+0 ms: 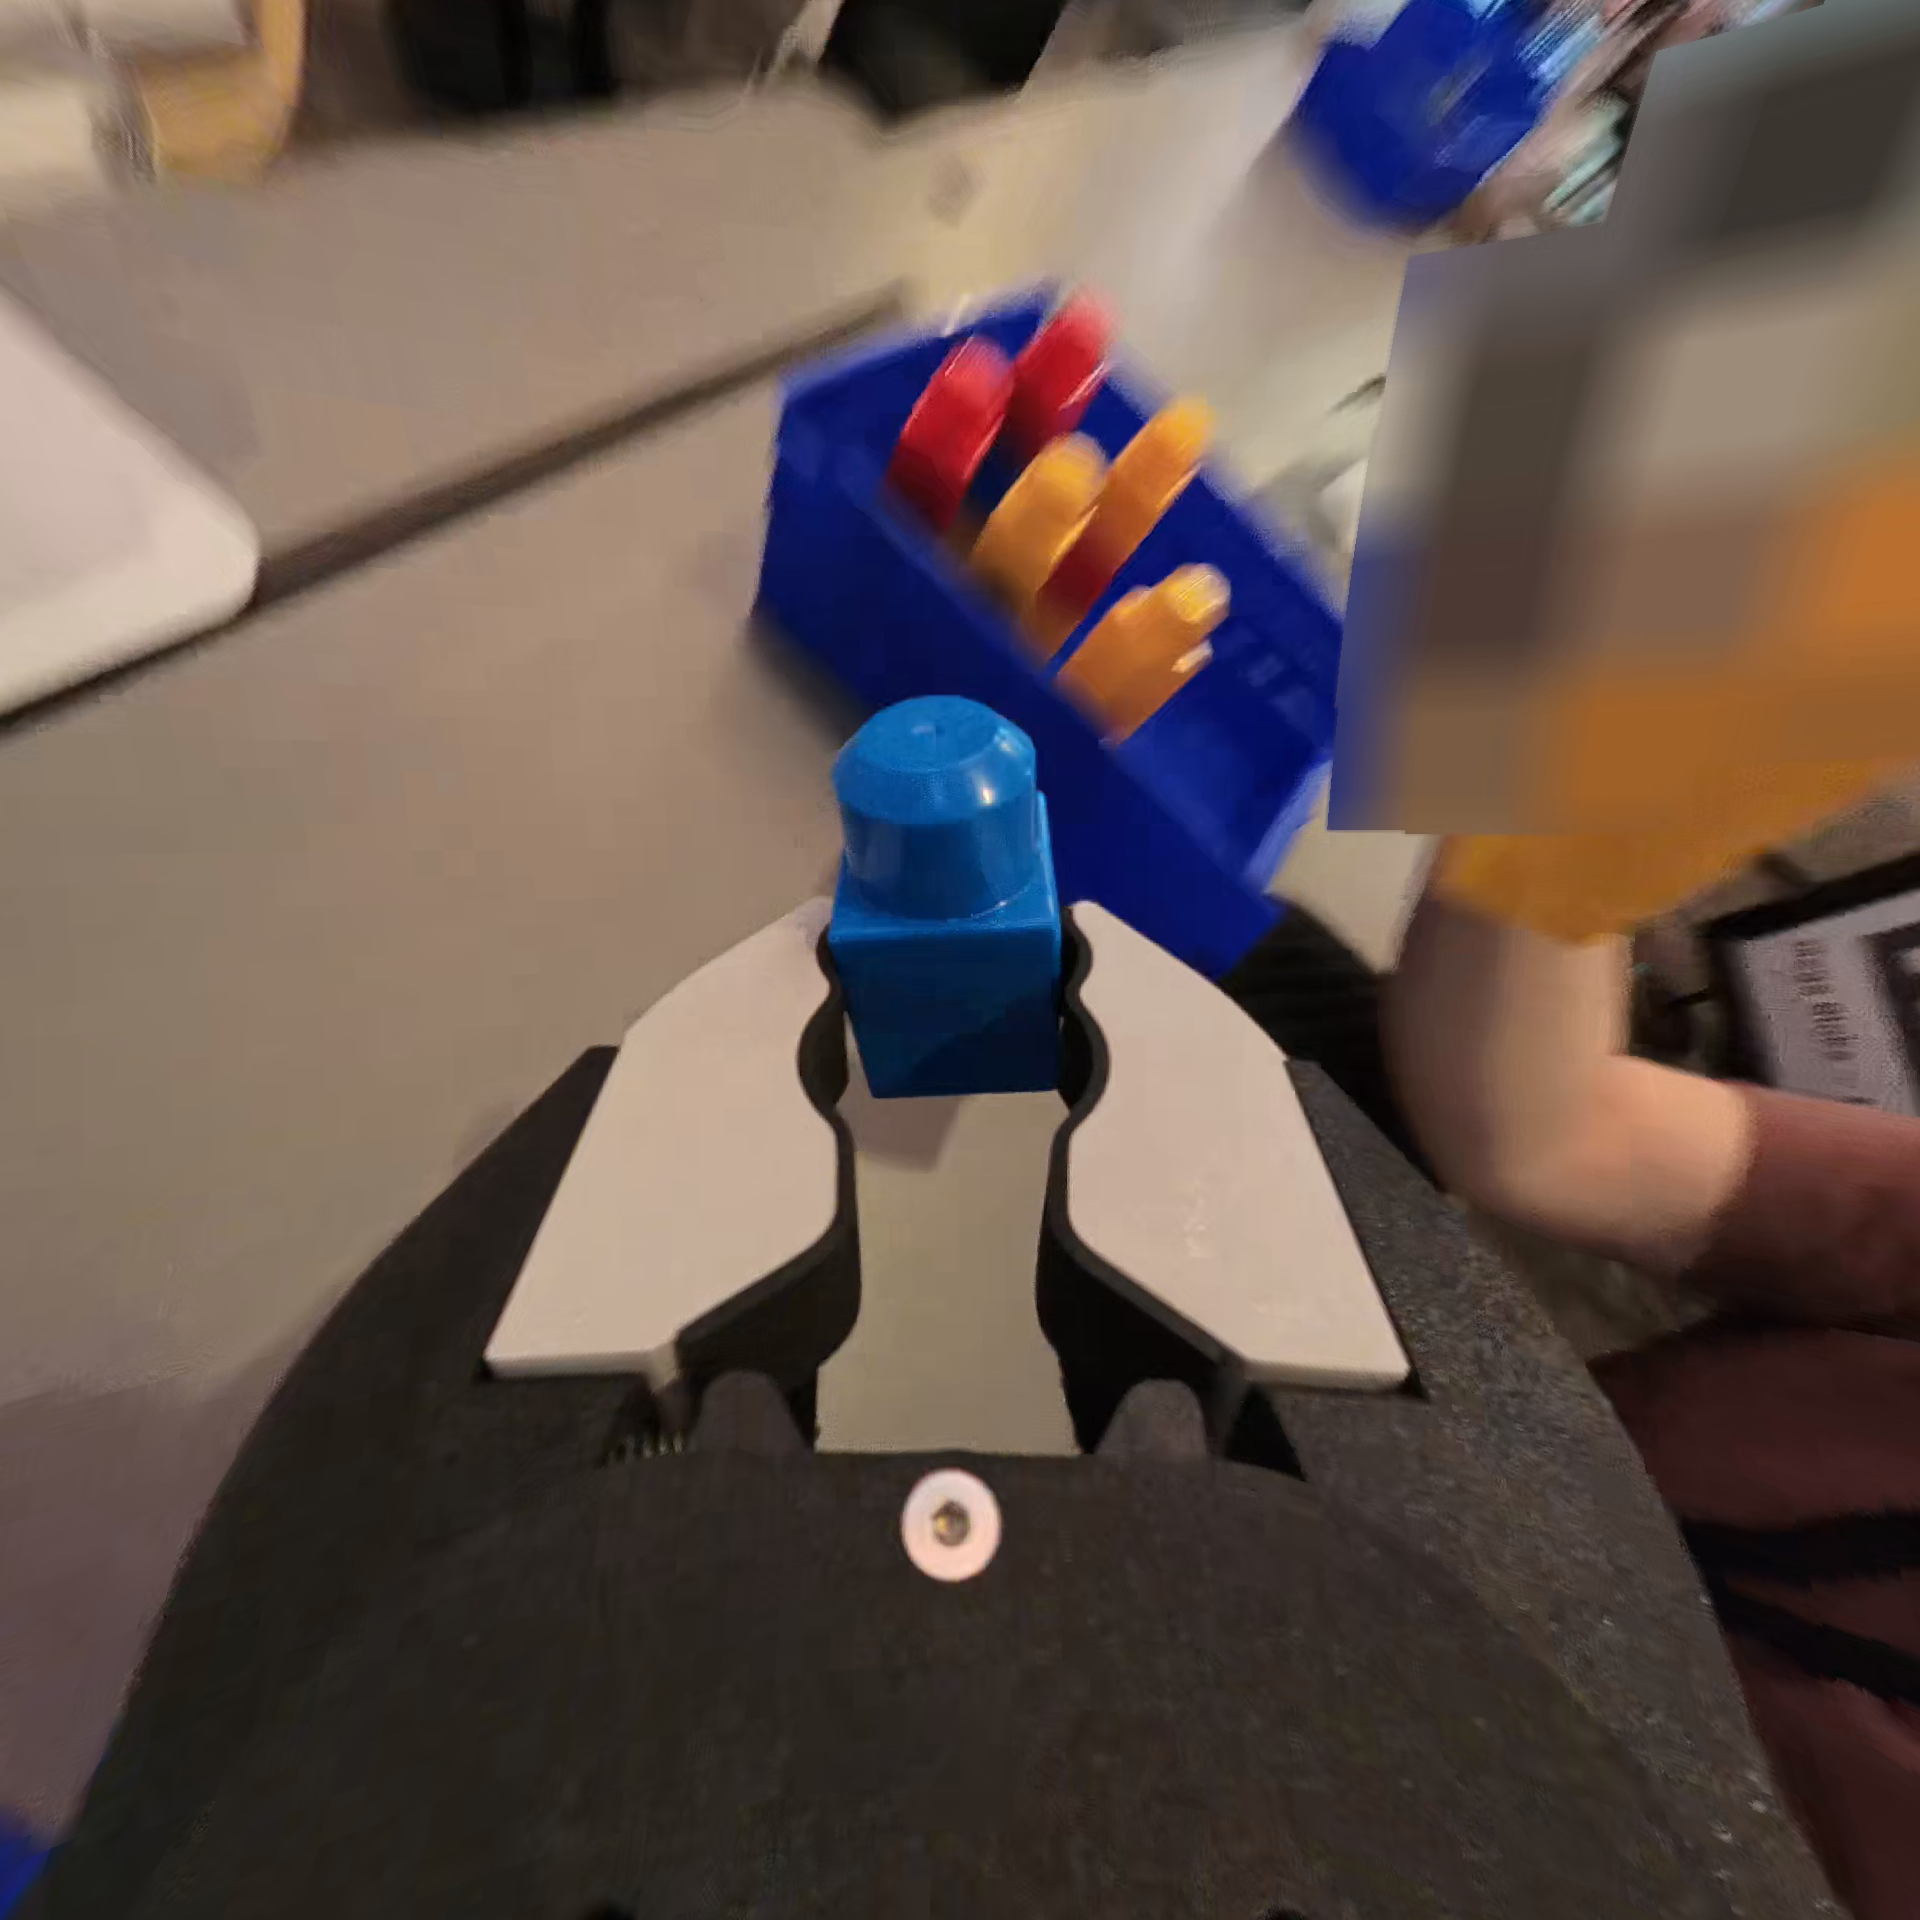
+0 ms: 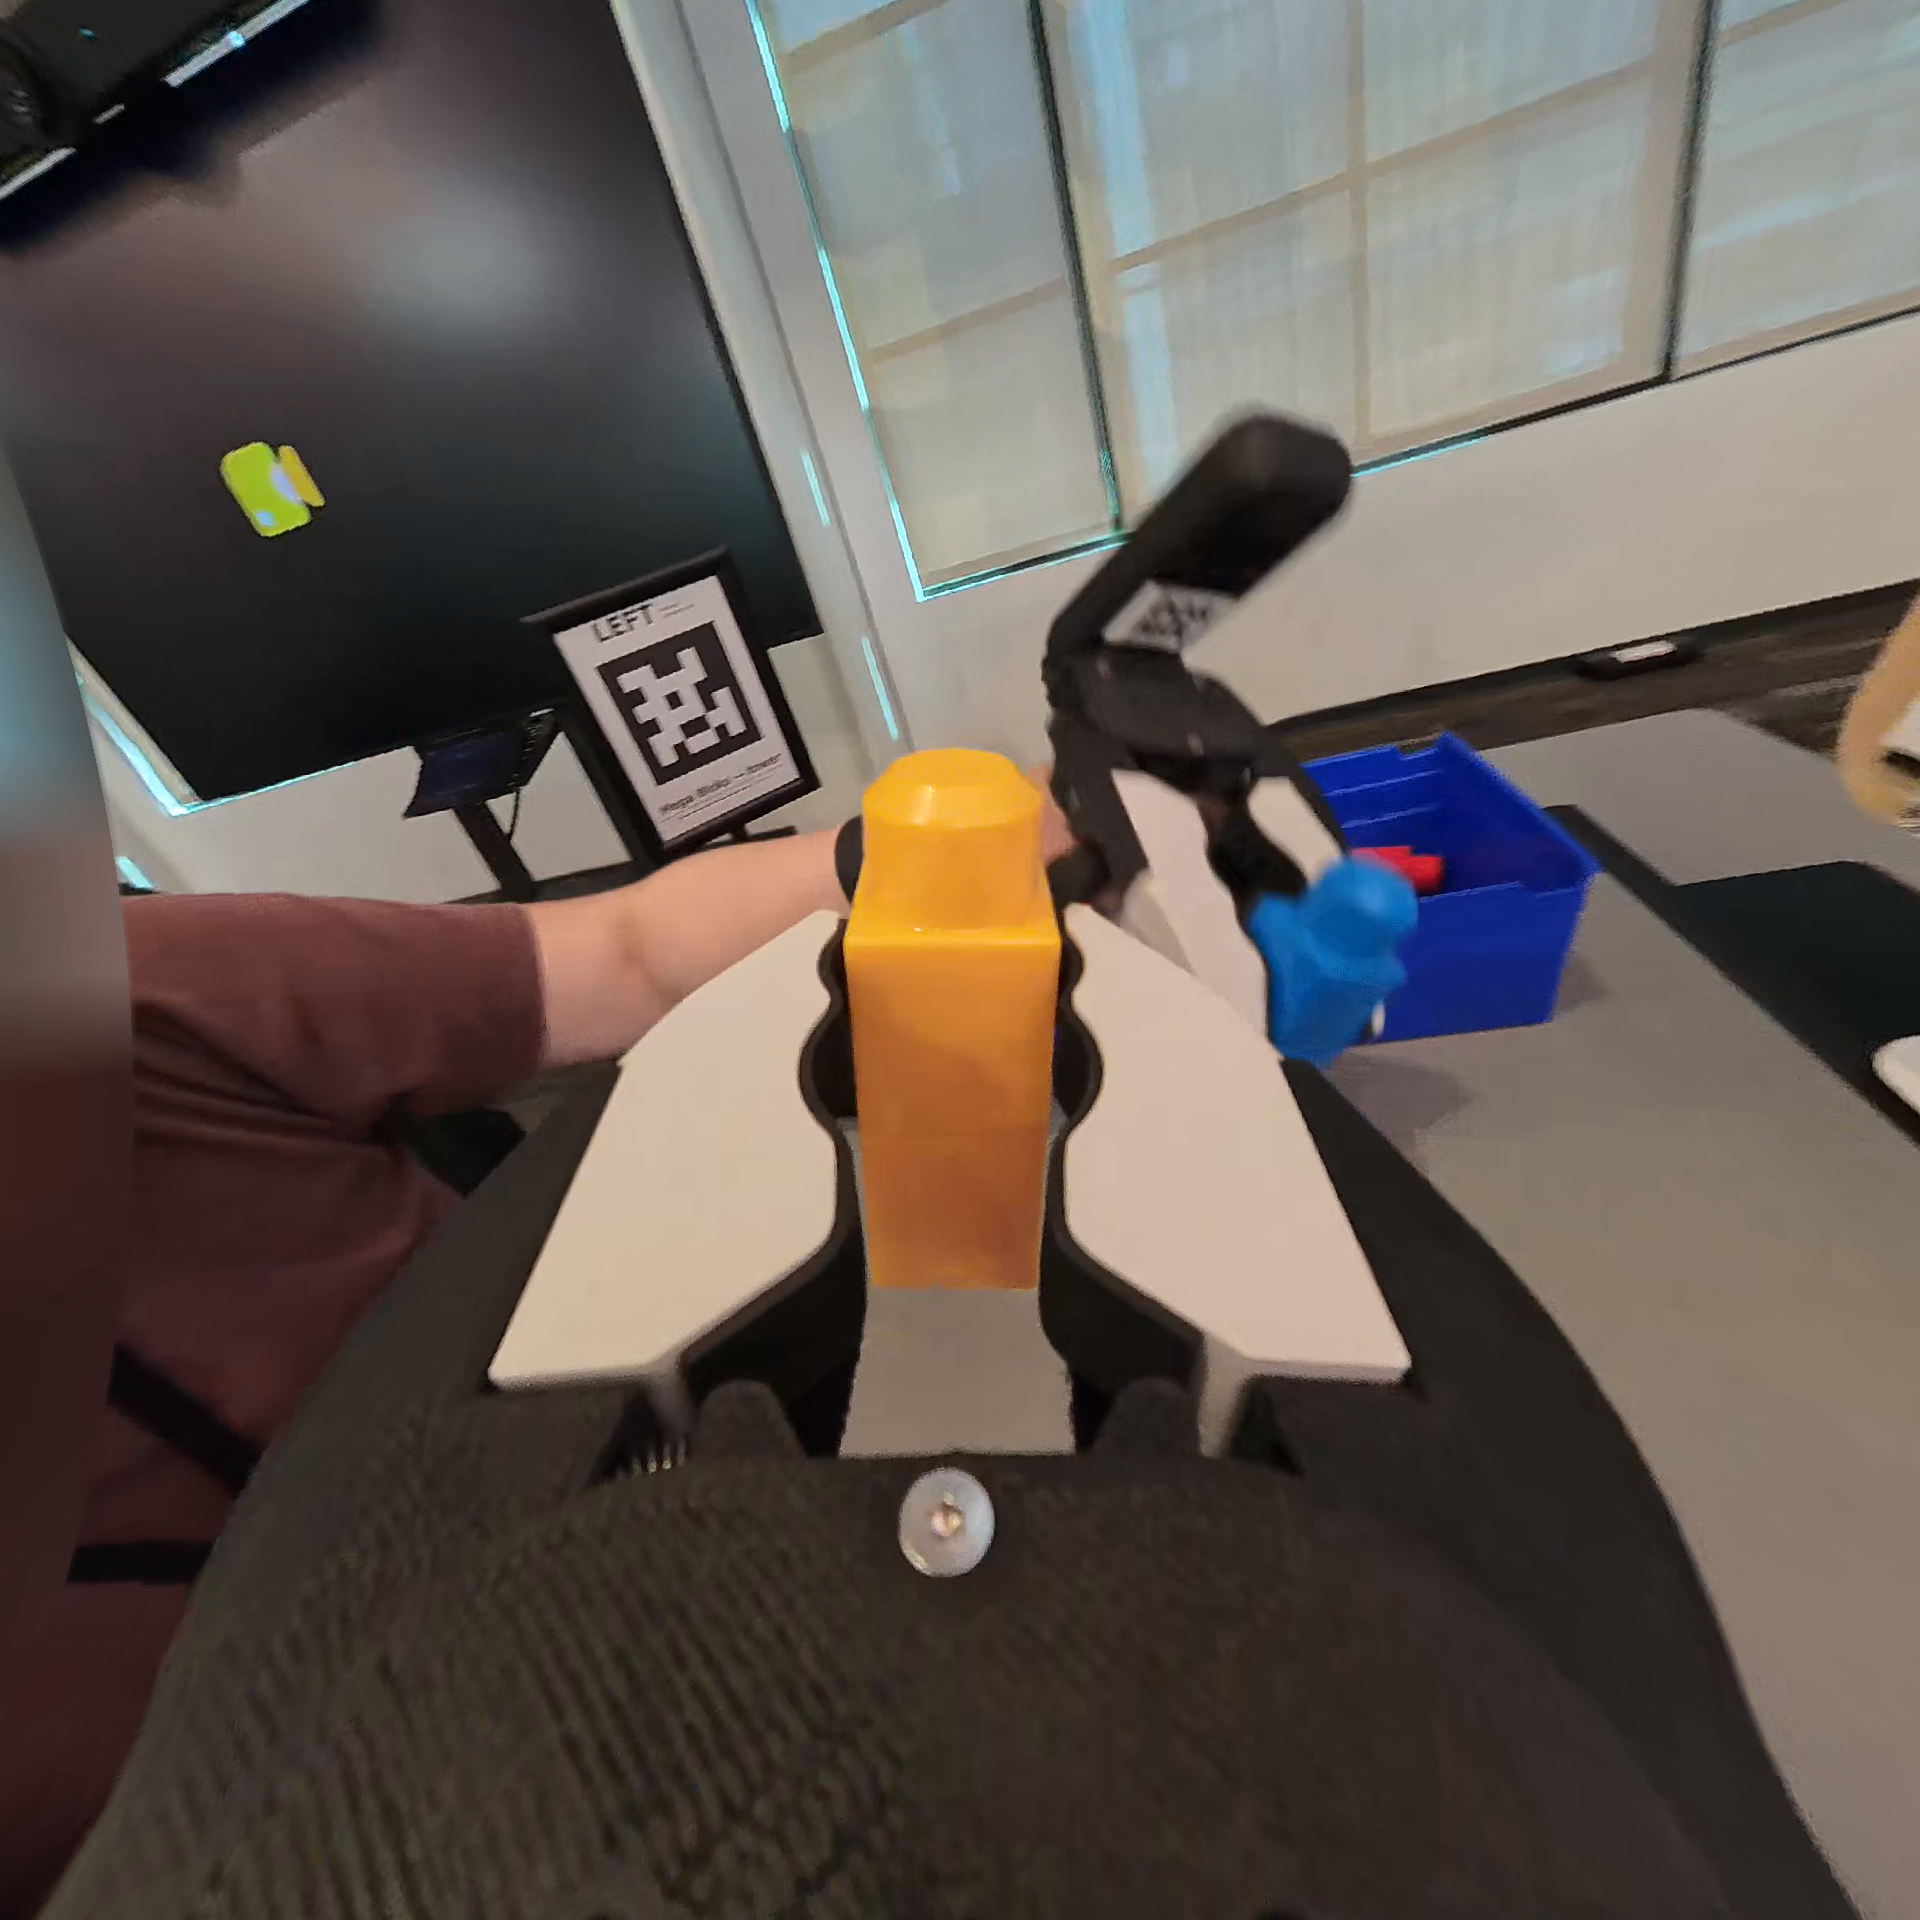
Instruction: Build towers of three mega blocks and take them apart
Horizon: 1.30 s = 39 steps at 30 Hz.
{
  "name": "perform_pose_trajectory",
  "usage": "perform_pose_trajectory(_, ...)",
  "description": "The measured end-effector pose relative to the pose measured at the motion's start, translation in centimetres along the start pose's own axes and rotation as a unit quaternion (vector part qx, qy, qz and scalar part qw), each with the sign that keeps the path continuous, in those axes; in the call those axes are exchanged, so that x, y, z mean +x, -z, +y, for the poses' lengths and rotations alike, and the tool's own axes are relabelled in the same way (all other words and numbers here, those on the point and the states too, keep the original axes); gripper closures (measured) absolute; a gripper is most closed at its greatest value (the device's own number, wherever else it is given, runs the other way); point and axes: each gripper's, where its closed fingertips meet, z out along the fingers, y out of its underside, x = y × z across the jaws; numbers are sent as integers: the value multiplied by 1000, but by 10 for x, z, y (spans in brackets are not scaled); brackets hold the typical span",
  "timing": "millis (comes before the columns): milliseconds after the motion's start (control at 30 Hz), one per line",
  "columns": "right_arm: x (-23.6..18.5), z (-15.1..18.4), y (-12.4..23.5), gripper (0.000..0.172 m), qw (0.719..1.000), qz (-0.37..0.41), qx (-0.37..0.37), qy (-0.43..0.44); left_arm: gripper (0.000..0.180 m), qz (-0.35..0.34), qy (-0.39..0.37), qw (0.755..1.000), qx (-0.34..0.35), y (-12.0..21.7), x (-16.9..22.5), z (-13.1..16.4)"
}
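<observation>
**Two grippers, each carrying mega-block stock above the table**

The left gripper (image 1: 945, 997) is clamped on a single blue block (image 1: 940, 992), its pads pressing the block's square body from 9 and 3 o'clock while the stud projects toward 12 o'clock. The right gripper (image 2: 951, 1039) grips an orange stack (image 2: 951, 1039), which looks like two blocks already joined, by its flat sides, stud again at 12 o'clock. Seen from the right wrist, the left gripper and its blue block (image 2: 1335, 956) lie at about 2 o'clock, in front of a blue bin (image 2: 1475, 966) holding further red and orange blocks (image 1: 1049, 499). Both views are motion-blurred. The blocks appear to be light, rigid, glossy hollow plastic: unlikely to break, but prone to slip or twist. The flat side walls probably offer the best hold, leaving stud and open base free for mating.
</observation>
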Motion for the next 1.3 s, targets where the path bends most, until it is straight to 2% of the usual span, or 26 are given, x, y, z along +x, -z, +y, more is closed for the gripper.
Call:
perform_pose_trajectory(67, -3, 7, -18, 135, 1000, -26, -15, -7, 144, 42, -35, 996, 75, 30, 23, -19)
perform_pose_trajectory(133, -7, 13, -38, 135, 999, -41, -32, 5, 143, 53, -69, 990, 112, 51, 33, -27)
perform_pose_trajectory(200, -7, 23, -57, 135, 997, -43, -59, 8, 143, 94, -91, 978, 164, 71, 46, -39)
perform_pose_trajectory(300, 4, 40, -81, 135, 995, -14, -98, 13, 144, 195, -67, 954, 218, 94, 63, -54)
perform_pose_trajectory(367, 10, 40, -92, 135, 995, 7, -94, 14, 144, 251, -68, 940, 218, 99, 72, -53)
perform_pose_trajectory(500, 15, 30, -98, 135, 998, 26, -58, 0, 144, 259, -98, 937, 214, 89, 68, -48)
perform_pose_trajectory(700, 36, 42, -93, 135, 995, 66, -78, -11, 144, 292, -100, 933, 184, 71, 65, -34)
perform_pose_trajectory(1067, 56, 62, -91, 135, 987, 104, -123, -23, 145, 223, -141, 957, 122, 48, 47, -14)
perform_pose_trajectory(1300, 58, 64, -89, 136, 988, 91, -119, -33, 145, 224, -142, 958, 112, 44, 43, -9)
